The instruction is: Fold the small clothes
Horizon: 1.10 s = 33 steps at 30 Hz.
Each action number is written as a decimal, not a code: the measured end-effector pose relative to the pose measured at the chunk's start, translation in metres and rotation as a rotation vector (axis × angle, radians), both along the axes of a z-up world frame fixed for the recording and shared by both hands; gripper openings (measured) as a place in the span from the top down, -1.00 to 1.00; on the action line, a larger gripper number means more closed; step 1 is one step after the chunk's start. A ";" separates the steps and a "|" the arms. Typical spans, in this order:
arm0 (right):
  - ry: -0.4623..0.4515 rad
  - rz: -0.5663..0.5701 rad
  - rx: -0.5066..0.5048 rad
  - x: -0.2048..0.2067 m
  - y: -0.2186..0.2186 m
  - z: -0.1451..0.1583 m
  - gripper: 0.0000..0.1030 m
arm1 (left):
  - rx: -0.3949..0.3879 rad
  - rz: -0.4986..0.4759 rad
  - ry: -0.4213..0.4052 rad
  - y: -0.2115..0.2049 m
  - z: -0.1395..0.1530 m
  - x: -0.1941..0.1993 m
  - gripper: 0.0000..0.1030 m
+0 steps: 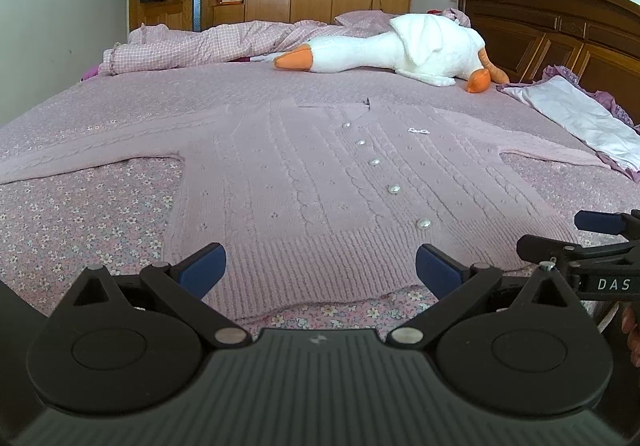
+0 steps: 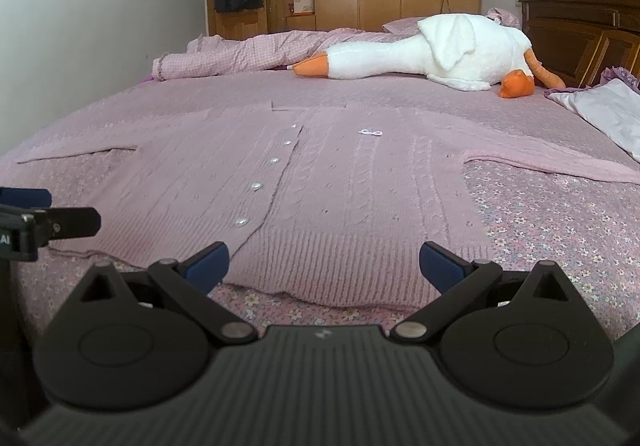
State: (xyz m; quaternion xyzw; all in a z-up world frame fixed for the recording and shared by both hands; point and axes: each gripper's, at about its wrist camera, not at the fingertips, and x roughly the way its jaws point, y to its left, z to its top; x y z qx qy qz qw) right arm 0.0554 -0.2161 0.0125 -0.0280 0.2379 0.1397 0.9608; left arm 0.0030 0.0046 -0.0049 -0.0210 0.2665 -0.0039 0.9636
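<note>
Lying flat on floral bedspread [image 1: 80, 213]: cable-knit pink cardigan [image 1: 304, 181], pearly round buttons; left gripper [image 1: 320, 270] and right gripper [image 2: 324, 266] both agape, empty.

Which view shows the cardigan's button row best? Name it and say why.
The left wrist view: five buttons run up the middle of the cardigan, large and clear. The right wrist view shows the same row smaller and off to the left, its topmost button faint.
</note>
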 end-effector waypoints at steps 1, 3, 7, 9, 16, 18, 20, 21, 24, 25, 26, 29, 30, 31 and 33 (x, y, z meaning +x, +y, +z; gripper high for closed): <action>0.001 0.000 -0.001 0.000 0.000 0.000 -1.00 | -0.001 0.000 0.000 0.000 0.000 0.000 -1.00; 0.002 0.000 -0.002 0.000 0.000 -0.001 -1.00 | -0.003 0.001 -0.001 0.000 0.000 0.000 -1.00; 0.005 0.002 -0.005 0.001 0.001 -0.001 -1.00 | -0.006 0.001 0.000 0.000 0.000 0.000 -1.00; 0.006 0.005 -0.007 0.000 0.002 -0.002 -1.00 | -0.005 0.001 0.000 0.000 0.000 0.000 -1.00; 0.011 0.009 -0.012 0.001 0.003 -0.003 -1.00 | -0.007 0.003 0.001 0.000 0.000 0.000 -1.00; 0.011 0.011 -0.014 0.001 0.004 -0.003 -1.00 | -0.008 0.002 0.002 0.000 0.001 0.000 -1.00; 0.012 0.011 -0.016 0.001 0.004 -0.003 -1.00 | -0.008 0.001 0.001 0.000 0.001 0.000 -1.00; 0.012 0.012 -0.017 0.001 0.004 -0.003 -1.00 | -0.008 0.001 0.001 0.000 0.001 0.000 -1.00; 0.012 0.012 -0.017 0.001 0.004 -0.003 -1.00 | -0.011 0.000 0.000 0.000 0.001 -0.001 -1.00; 0.013 0.012 -0.018 0.001 0.005 -0.004 -1.00 | -0.011 0.000 0.000 0.000 0.001 -0.001 -1.00; 0.013 0.013 -0.019 0.001 0.005 -0.004 -1.00 | -0.011 0.000 0.000 0.000 0.001 -0.001 -1.00; 0.014 0.014 -0.020 0.001 0.005 -0.004 -1.00 | -0.012 0.000 0.000 0.000 0.001 -0.001 -1.00; 0.014 0.015 -0.021 0.001 0.005 -0.004 -1.00 | -0.012 0.000 0.000 0.000 0.001 -0.001 -1.00; 0.014 0.015 -0.022 0.001 0.006 -0.004 -1.00 | -0.012 0.000 0.000 0.001 0.001 -0.001 -1.00; 0.014 0.014 -0.021 0.001 0.005 -0.004 -1.00 | -0.013 -0.001 0.001 0.001 0.001 -0.001 -1.00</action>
